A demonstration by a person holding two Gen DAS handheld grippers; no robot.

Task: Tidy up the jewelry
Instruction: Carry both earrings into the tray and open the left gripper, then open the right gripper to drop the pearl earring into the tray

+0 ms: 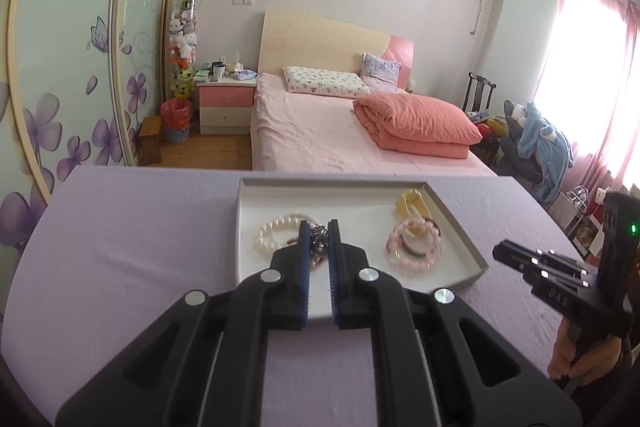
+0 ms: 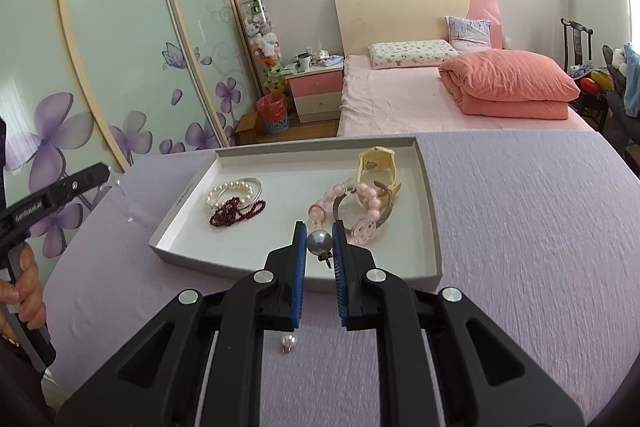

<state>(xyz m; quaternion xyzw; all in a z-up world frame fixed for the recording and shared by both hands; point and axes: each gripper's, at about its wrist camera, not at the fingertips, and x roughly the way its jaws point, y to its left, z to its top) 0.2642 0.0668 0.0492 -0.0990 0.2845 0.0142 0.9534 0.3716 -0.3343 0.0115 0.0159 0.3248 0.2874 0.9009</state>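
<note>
Jewelry lies in a shallow white tray point(image 2: 430, 227) on a lilac-covered table point(image 2: 520, 227): white pearl bracelet point(image 2: 224, 193) and dark red bead strand point(image 2: 236, 213) at left, pink bead bracelet point(image 2: 370, 201) and yellow watch point(image 2: 376, 163) at right. Right gripper point(image 2: 319, 241) is clamped on a grey pearl earring point(image 2: 319, 241) above the tray's near edge. Left gripper point(image 1: 319, 239) is closed on a dark metallic piece point(image 1: 318, 247). A white pearl earring point(image 2: 289, 341) lies on the cloth near the tray.

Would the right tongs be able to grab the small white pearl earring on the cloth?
Probably not yet: the right tongs clamp a grey pearl; otherwise the white pearl earring lies unobstructed.
</note>
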